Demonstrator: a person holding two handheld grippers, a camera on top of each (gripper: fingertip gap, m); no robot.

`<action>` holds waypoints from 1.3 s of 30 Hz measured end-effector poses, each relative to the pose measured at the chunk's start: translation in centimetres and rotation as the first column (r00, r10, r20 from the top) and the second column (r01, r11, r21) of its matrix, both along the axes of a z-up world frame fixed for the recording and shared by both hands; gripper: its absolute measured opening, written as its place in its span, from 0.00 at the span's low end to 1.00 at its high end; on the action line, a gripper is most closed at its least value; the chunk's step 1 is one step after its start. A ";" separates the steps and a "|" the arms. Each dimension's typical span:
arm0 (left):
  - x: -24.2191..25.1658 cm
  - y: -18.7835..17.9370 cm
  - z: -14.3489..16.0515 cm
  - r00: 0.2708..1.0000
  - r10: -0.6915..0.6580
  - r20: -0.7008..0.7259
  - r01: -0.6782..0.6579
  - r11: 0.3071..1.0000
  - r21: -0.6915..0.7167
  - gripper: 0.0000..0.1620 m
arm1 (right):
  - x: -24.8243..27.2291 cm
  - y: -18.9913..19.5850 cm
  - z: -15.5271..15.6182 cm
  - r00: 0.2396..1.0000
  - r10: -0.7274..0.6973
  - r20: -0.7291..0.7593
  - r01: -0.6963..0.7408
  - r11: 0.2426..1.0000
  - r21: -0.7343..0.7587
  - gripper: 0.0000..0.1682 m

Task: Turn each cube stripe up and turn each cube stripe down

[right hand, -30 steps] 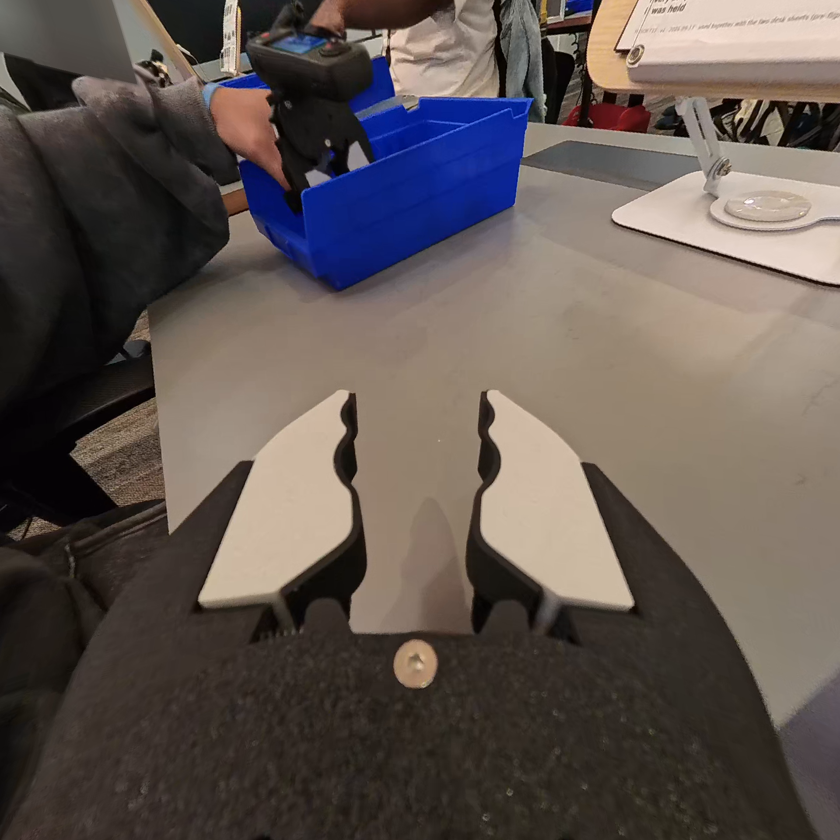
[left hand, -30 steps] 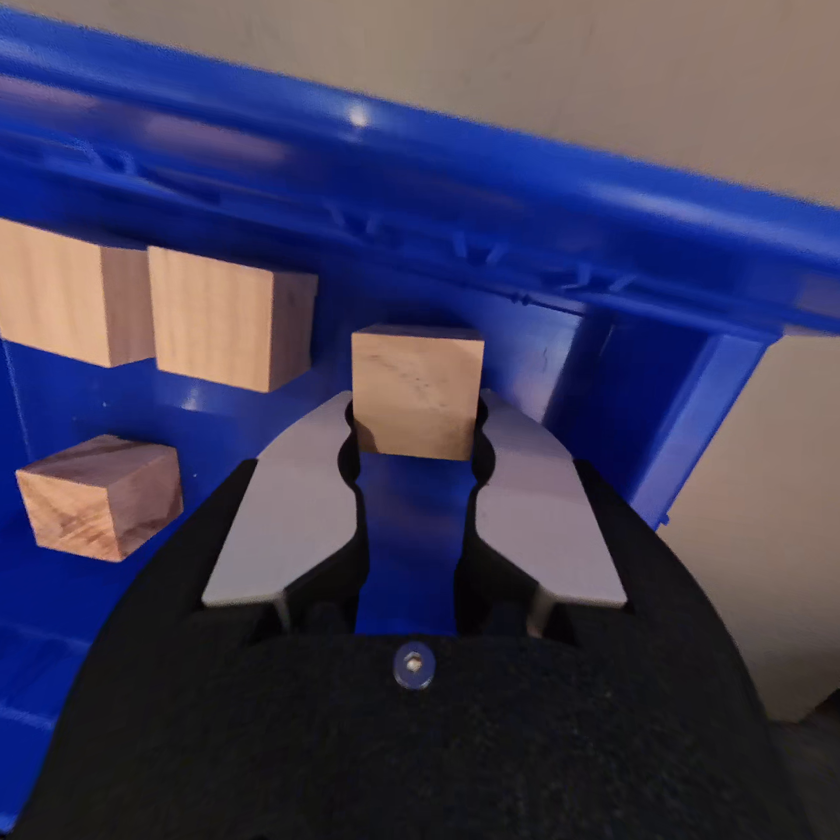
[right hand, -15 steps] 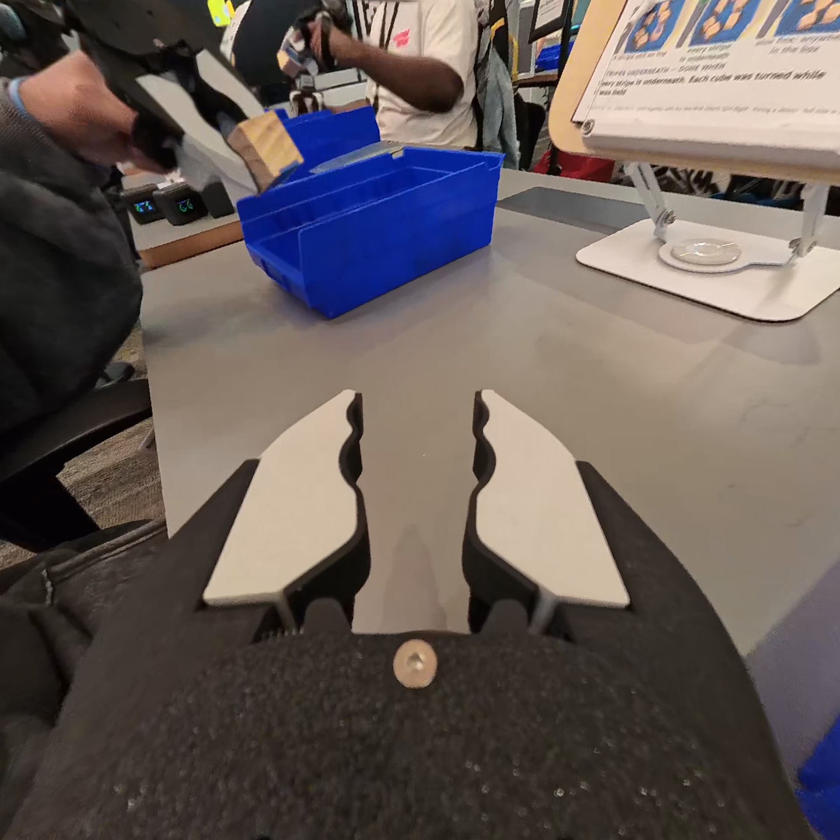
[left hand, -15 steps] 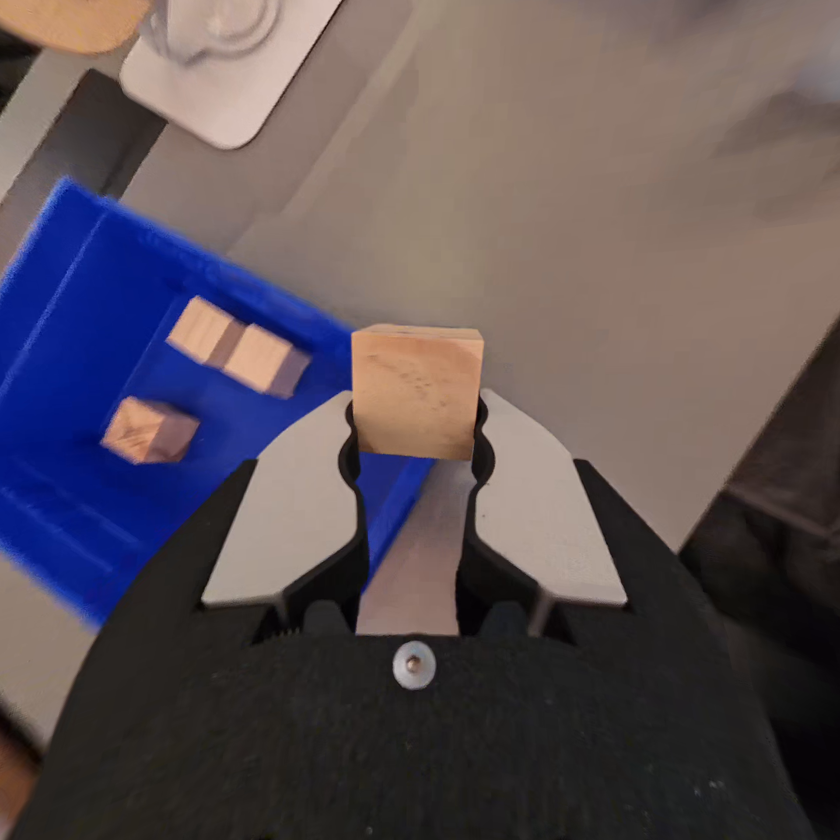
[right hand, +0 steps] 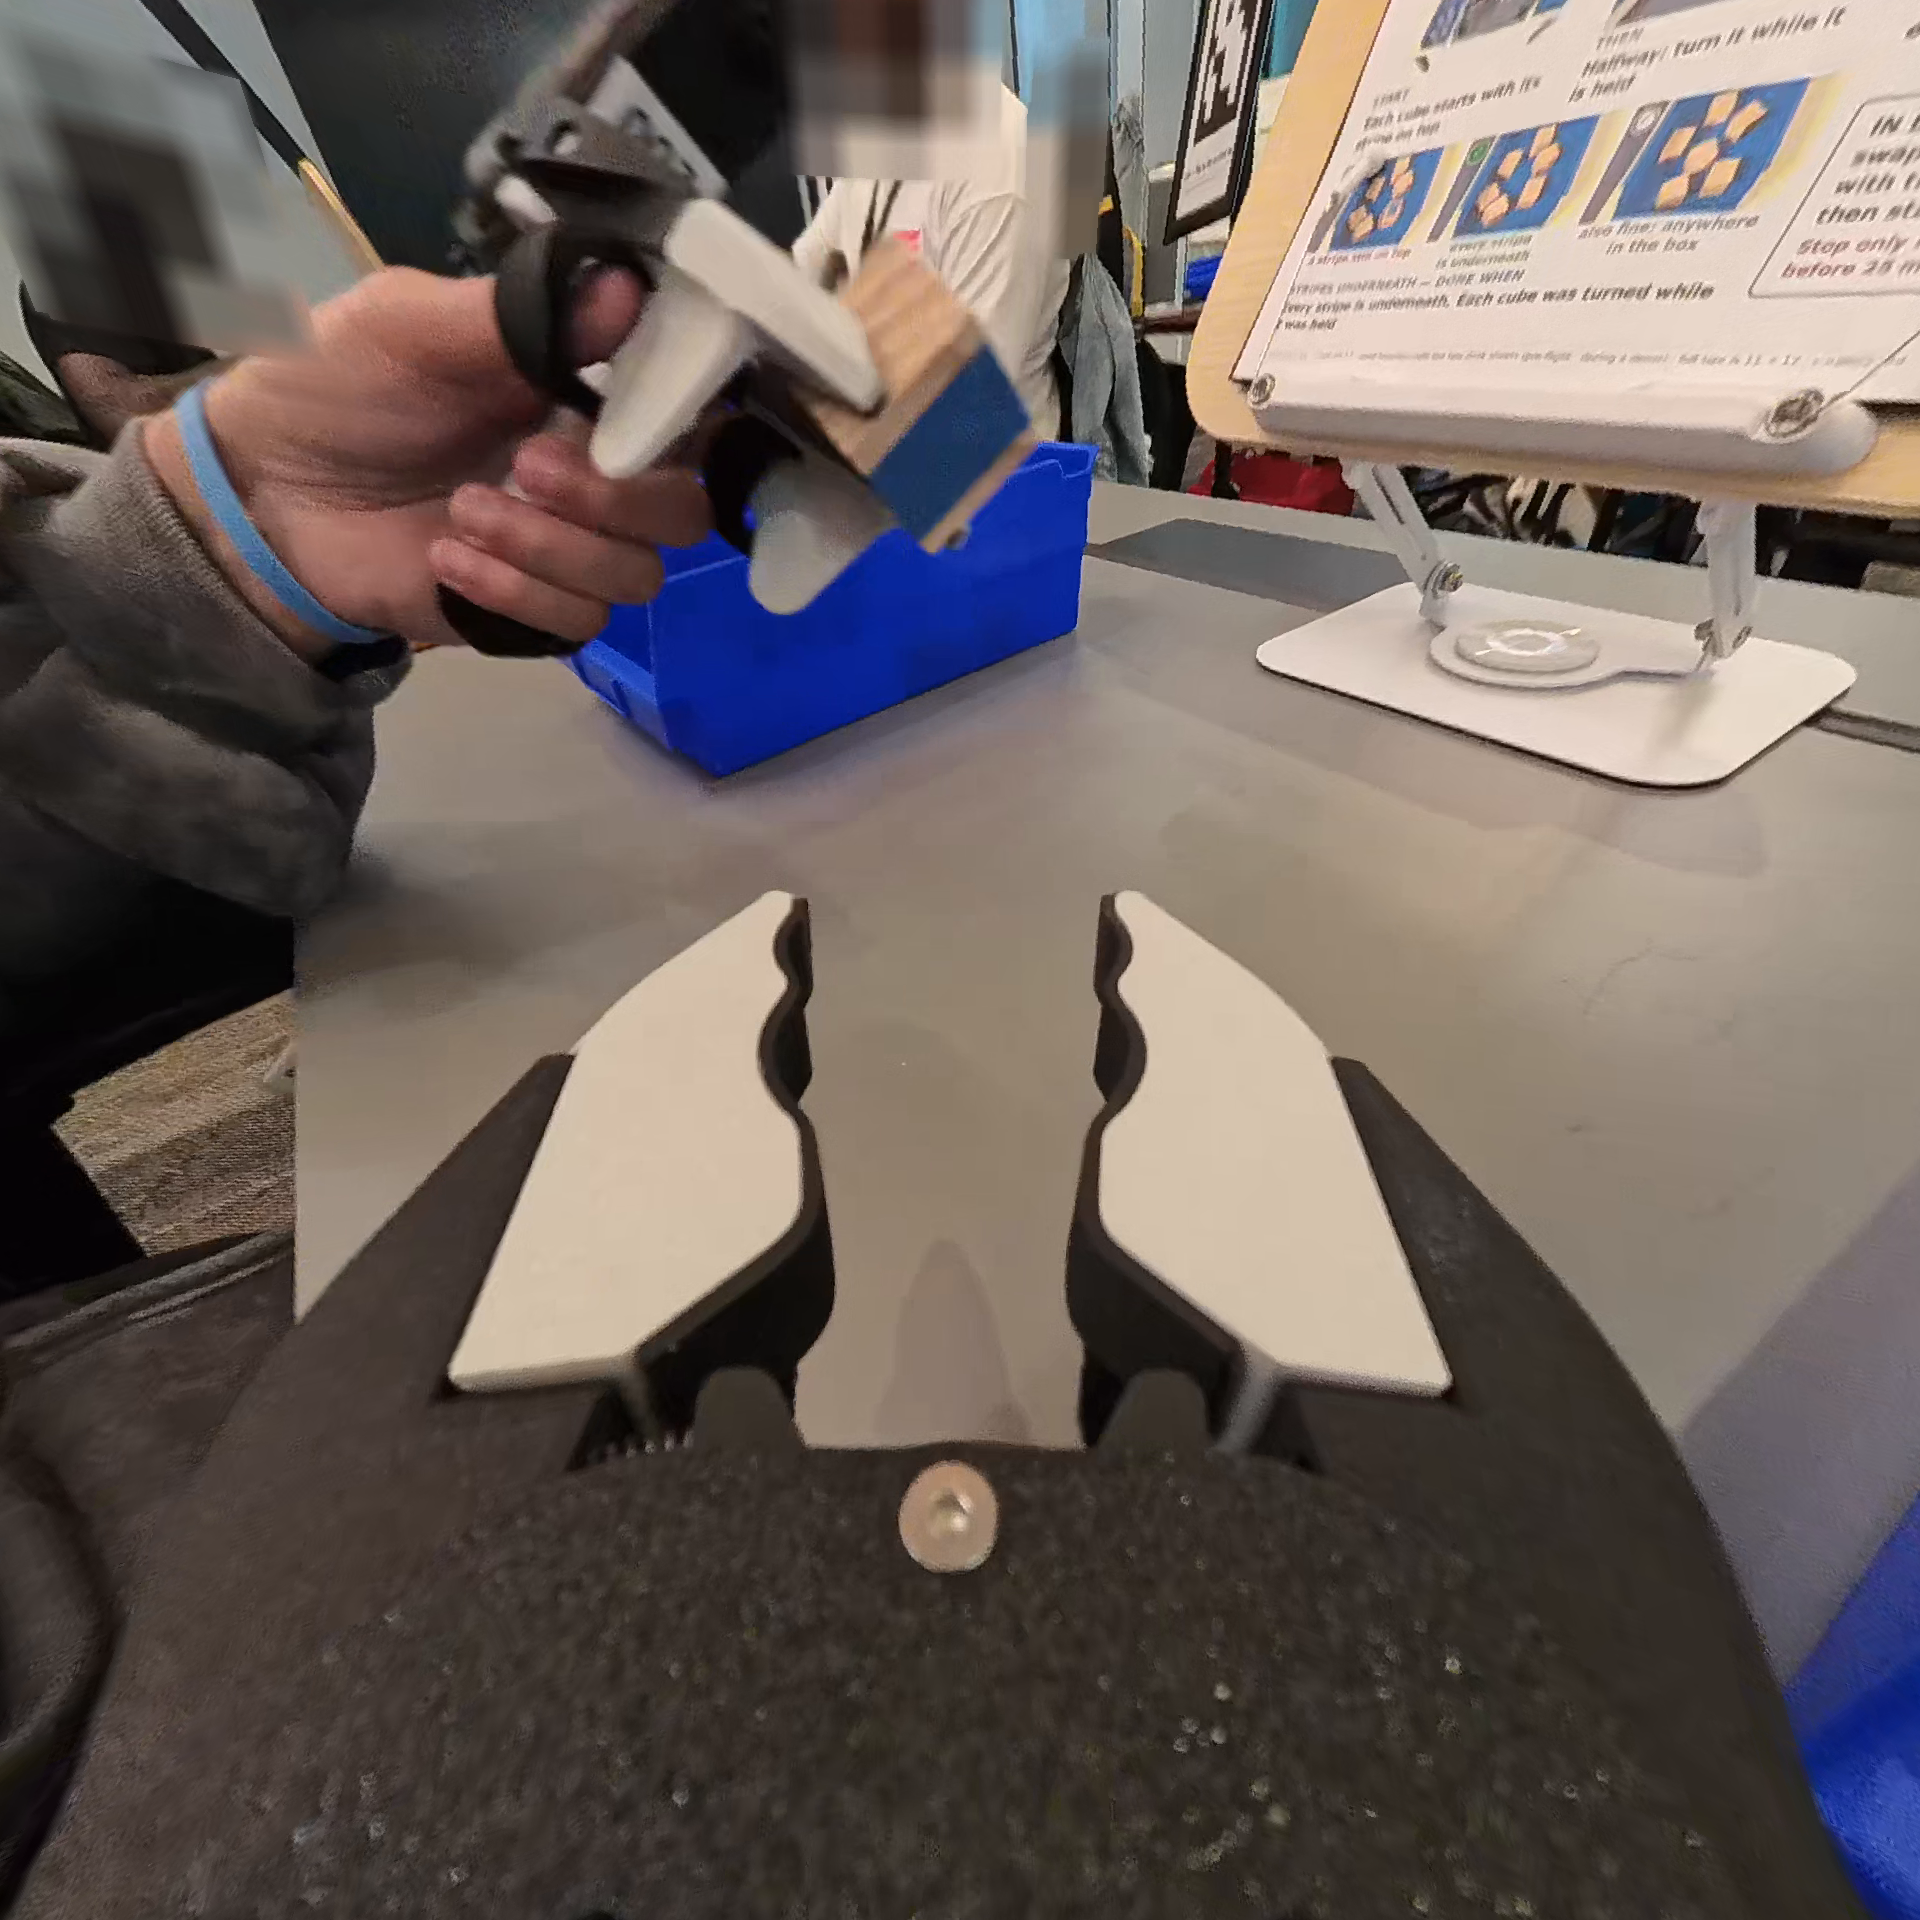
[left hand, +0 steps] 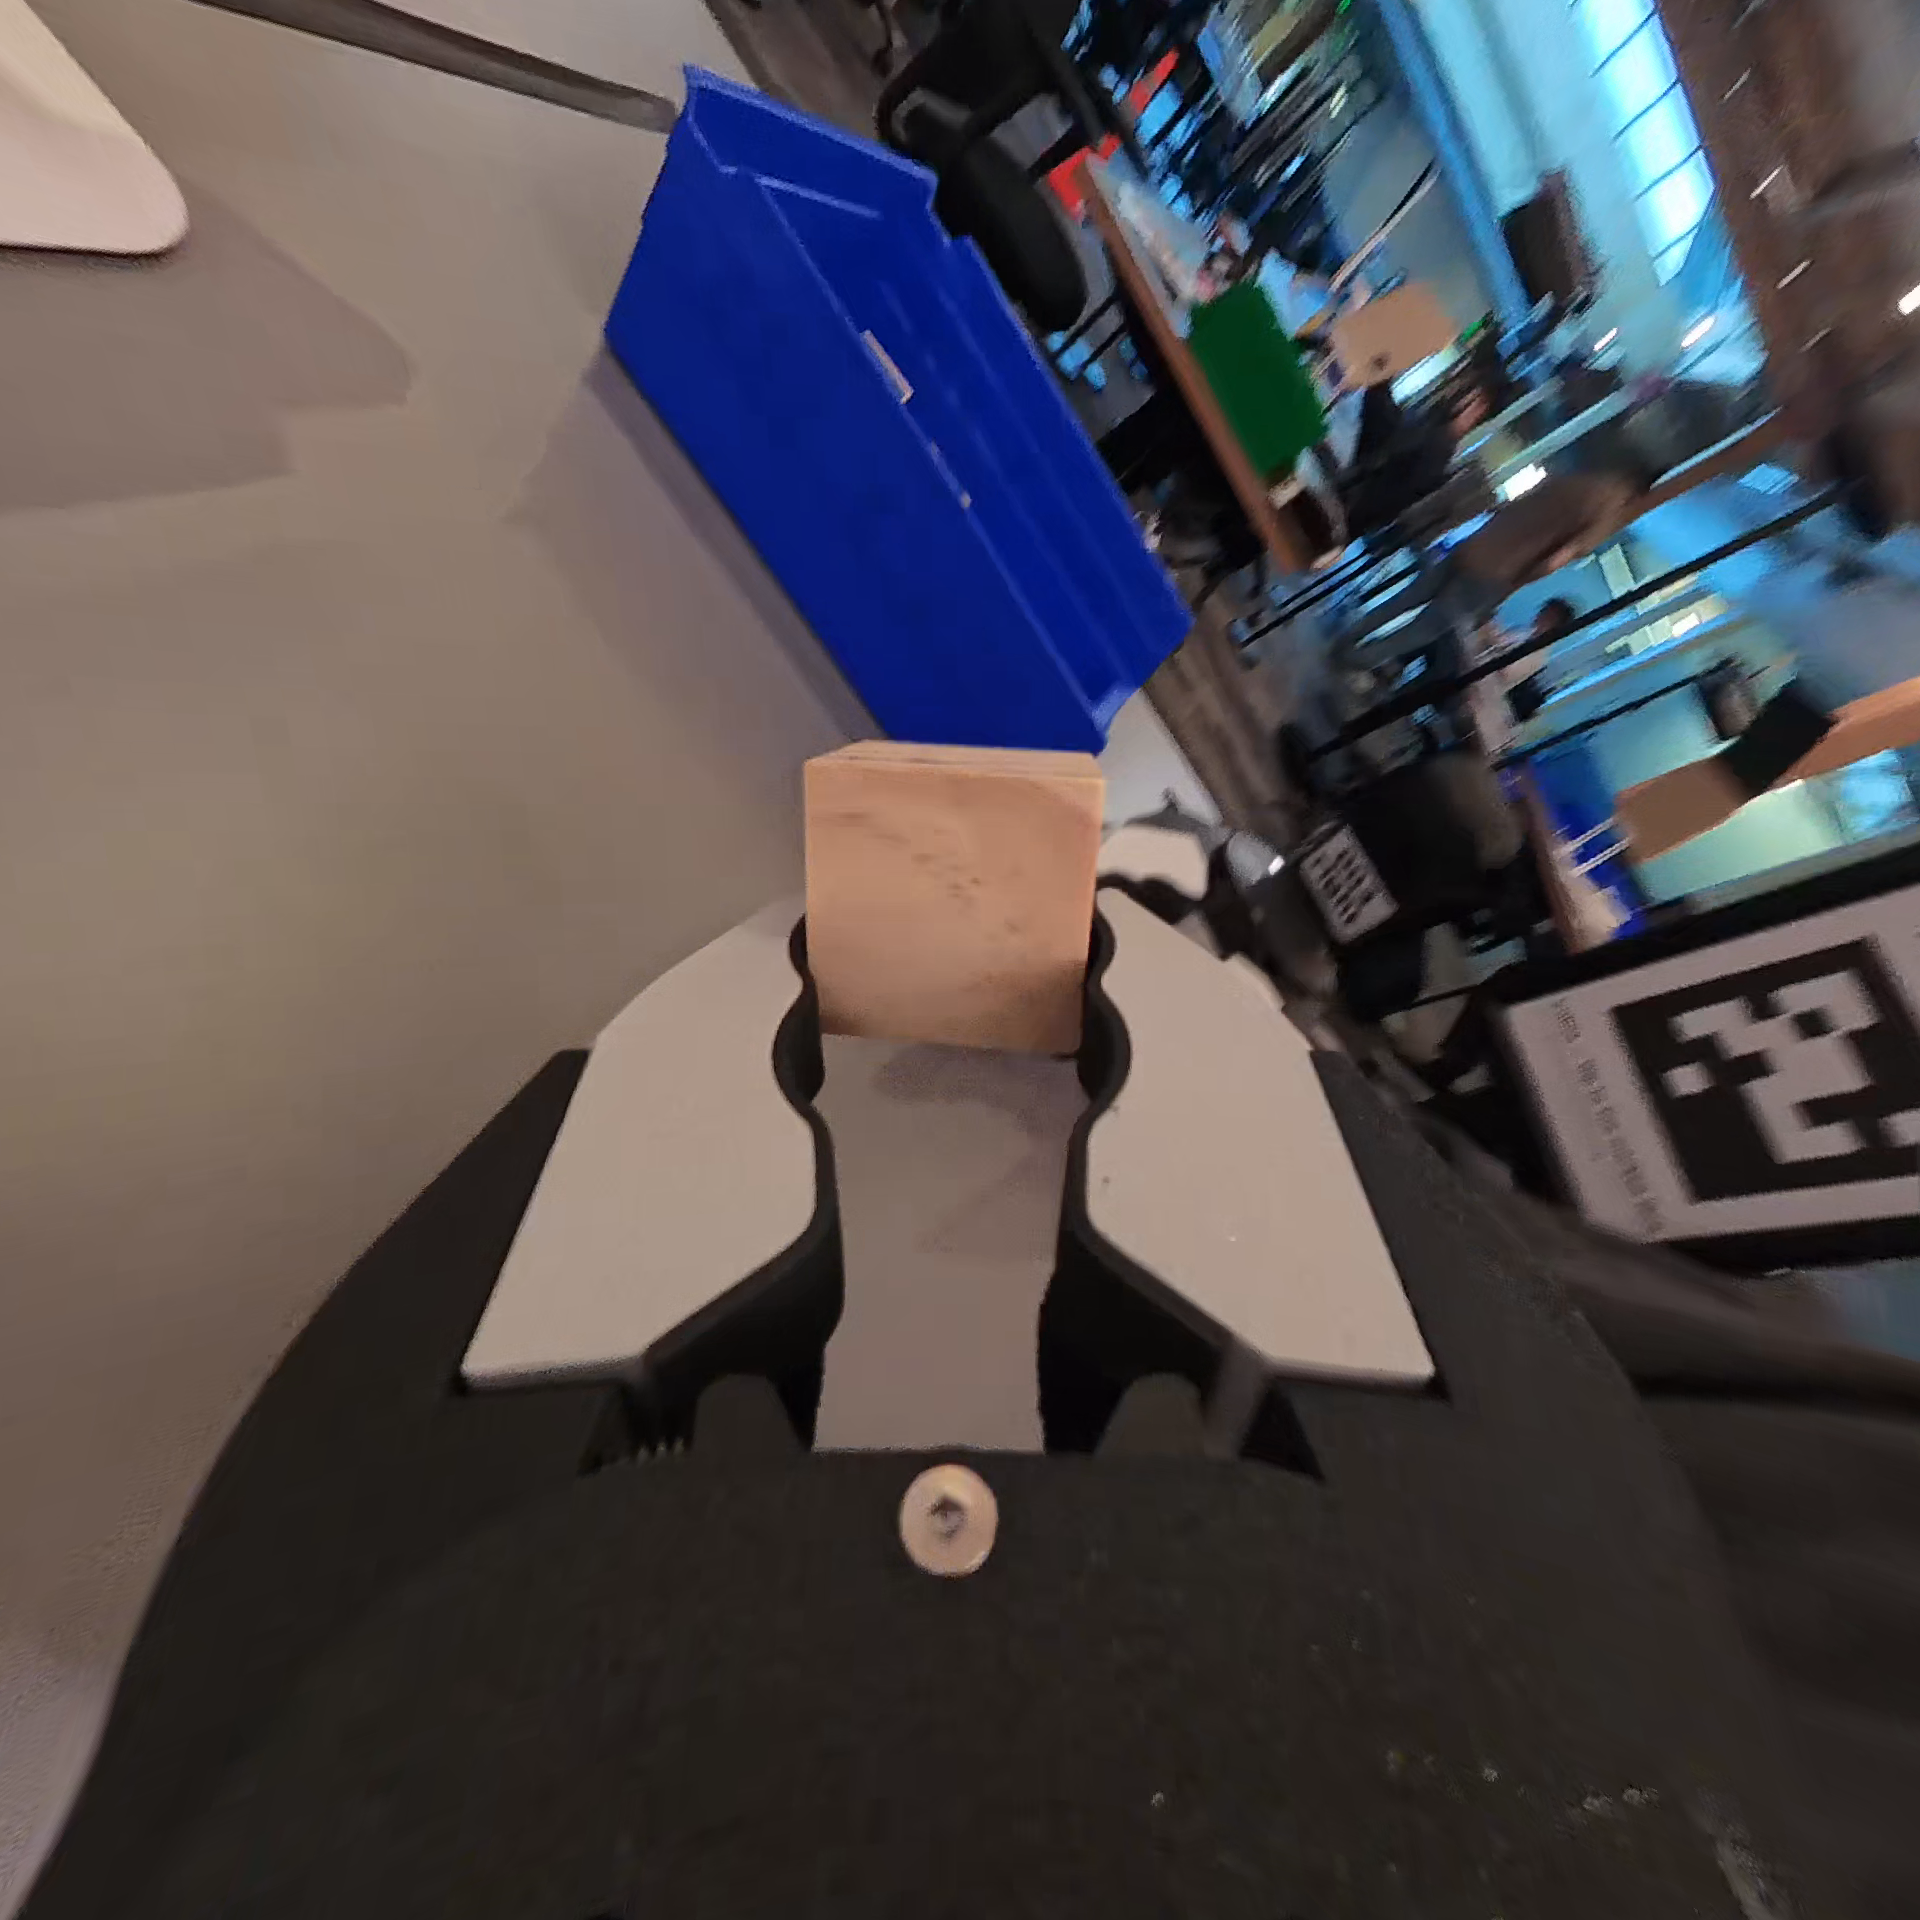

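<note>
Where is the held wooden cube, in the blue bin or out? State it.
Out. The left gripper is shut on the wooden cube, held in the air above the blue bin; its blue stripe faces the right wrist camera.

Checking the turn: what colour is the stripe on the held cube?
Blue stripe on the wooden cube, clearest in the right wrist view.

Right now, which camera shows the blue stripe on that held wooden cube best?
The right wrist view: the cube faces it with the blue stripe showing, though blurred. The left wrist view shows the same cube close between its own jaws, bare wood only, stripe hidden.
</note>
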State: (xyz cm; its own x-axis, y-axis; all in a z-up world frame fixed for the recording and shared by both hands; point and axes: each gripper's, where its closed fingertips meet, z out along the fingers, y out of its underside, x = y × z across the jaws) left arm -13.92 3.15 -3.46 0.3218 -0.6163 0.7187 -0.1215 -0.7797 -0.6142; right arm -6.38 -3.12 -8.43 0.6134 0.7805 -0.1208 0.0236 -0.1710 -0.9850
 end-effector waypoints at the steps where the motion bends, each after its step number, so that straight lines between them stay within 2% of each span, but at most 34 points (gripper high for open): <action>1: 0.9 0.3 0.1 0.998 0.012 0.055 -0.010 0.999 -0.037 0.28 | 0.0 0.0 0.0 1.000 0.006 -0.002 -0.006 1.000 0.020 0.31; 5: 3.0 1.9 -0.5 0.969 0.147 0.200 -0.109 0.976 -0.186 0.28 | 0.0 0.2 0.3 1.000 0.002 -0.012 0.000 0.990 0.140 0.31; 9: 3.7 0.8 -0.5 0.959 0.117 0.257 -0.046 0.962 -0.268 0.28 | -0.4 0.1 1.1 0.998 0.027 -0.051 -0.014 0.971 0.239 0.34; 11: 3.8 -0.1 0.1 0.953 0.078 0.292 0.014 0.953 -0.303 0.28 | -1.2 0.2 0.9 0.997 0.072 -0.010 -0.067 0.972 0.225 0.36; 13: 3.6 -0.6 0.8 0.945 0.060 0.321 0.050 0.945 -0.323 0.28 | -1.9 0.6 1.0 0.993 0.102 0.056 -0.111 0.969 0.222 0.42; 17: 2.7 -0.9 1.9 0.930 0.043 0.365 0.091 0.936 -0.340 0.28 | -3.2 2.1 3.6 0.972 0.161 0.172 -0.207 0.932 0.296 0.47; 21: 1.7 -0.6 2.4 0.906 0.056 0.421 0.120 0.917 -0.380 0.28 | -4.3 4.8 7.3 0.965 0.219 0.146 -0.255 0.913 0.318 0.49; 25: 1.5 -0.8 2.6 0.894 0.048 0.445 0.149 0.906 -0.397 0.28 | -6.9 6.6 8.0 0.948 0.290 0.132 -0.316 0.910 0.268 0.50; 27: 1.6 -0.9 2.3 0.899 0.040 0.437 0.153 0.904 -0.399 0.28 | -8.2 6.8 7.6 0.937 0.309 0.163 -0.344 0.893 0.290 0.46; 29: 1.8 -1.0 2.1 0.901 0.040 0.431 0.156 0.899 -0.409 0.28 | -8.8 7.0 7.3 0.939 0.286 0.191 -0.336 0.884 0.326 0.27; 32: 1.9 -0.9 1.9 0.899 0.053 0.436 0.150 0.896 -0.419 0.27 | -8.6 7.2 6.9 0.929 0.303 0.212 -0.352 0.901 0.254 0.27; 35: 2.1 -1.5 2.1 0.909 0.002 0.417 0.167 0.914 -0.370 0.29 | -7.6 7.1 7.4 0.935 0.284 0.210 -0.330 0.916 0.228 0.27; 37: 1.3 -0.4 1.8 0.938 0.038 0.343 0.069 0.953 -0.296 0.39 | -5.8 7.4 8.6 0.950 0.227 0.215 -0.274 0.935 0.223 0.27; 39: -0.2 1.1 1.9 0.958 0.104 0.268 -0.047 0.976 -0.211 0.42 | -2.9 8.2 9.7 0.962 0.131 0.238 -0.177 0.967 0.183 0.27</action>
State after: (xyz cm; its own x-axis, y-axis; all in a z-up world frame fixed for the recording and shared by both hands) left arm -14.11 4.23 -1.60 0.1332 -0.4316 0.8922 0.0950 -0.8905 -0.4450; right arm -9.24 5.04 1.32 0.4771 0.8615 0.1737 0.2562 0.0528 -0.9652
